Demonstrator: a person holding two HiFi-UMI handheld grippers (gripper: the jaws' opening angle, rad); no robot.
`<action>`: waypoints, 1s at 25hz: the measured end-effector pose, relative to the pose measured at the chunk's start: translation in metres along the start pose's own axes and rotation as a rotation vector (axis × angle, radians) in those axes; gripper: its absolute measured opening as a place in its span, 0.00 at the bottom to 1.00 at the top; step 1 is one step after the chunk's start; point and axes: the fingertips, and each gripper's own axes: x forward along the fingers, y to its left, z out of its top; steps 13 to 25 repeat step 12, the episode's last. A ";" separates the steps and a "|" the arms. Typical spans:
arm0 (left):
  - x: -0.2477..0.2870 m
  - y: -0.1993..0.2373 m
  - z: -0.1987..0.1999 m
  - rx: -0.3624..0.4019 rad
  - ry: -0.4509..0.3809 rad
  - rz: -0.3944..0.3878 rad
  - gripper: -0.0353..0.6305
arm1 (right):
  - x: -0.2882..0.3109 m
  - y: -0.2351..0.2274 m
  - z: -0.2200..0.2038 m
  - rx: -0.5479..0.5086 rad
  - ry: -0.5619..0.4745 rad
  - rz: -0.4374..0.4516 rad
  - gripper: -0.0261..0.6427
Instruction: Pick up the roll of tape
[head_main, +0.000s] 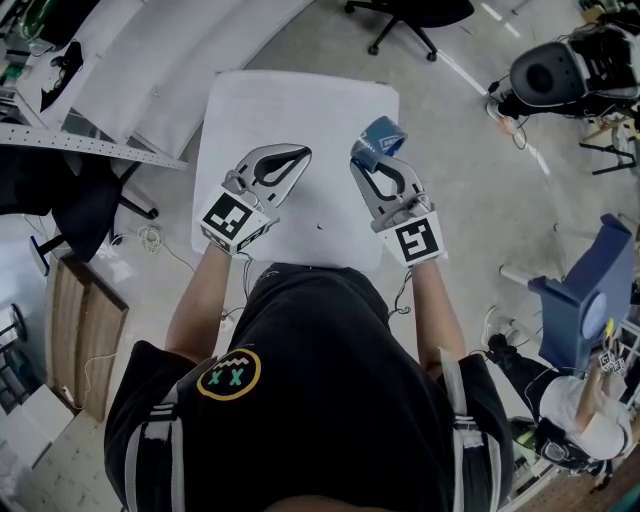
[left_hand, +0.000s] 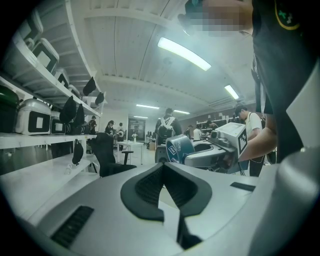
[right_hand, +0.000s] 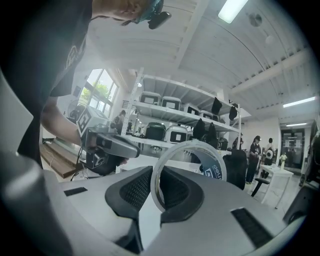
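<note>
Jaws of the right gripper (right_hand: 160, 174) are pinched together on one wall of the roll of tape (right_hand: 214, 168), one pad inside the ring and one outside. That is why they stand only a sliver apart: the band of tape is thin. The roll stands upright on edge at the very tips, with most of the ring poking out beyond them. This looks like the simplest hold for a hoop too wide to span. In the head view the roll sits over the far right part of the white table (head_main: 300, 100). It appears to be lifted off the surface, so the pick-up seems essentially done. The left gripper (left_hand: 164, 169) hovers just beside it at a similar height, jaws closed tip to tip with nothing between them. Judging by that, it has no part in this task and is simply held out of the way. A grip this near the tips could let the roll swing or slip if jolted.
</note>
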 end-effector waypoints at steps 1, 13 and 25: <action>0.000 0.001 0.000 0.000 -0.001 0.000 0.08 | 0.001 0.000 0.001 0.002 -0.001 -0.001 0.14; 0.000 0.004 0.001 0.003 -0.003 0.005 0.08 | 0.003 -0.002 -0.001 0.000 -0.001 0.003 0.14; 0.000 0.004 0.001 0.003 -0.003 0.005 0.08 | 0.003 -0.002 -0.001 0.000 -0.001 0.003 0.14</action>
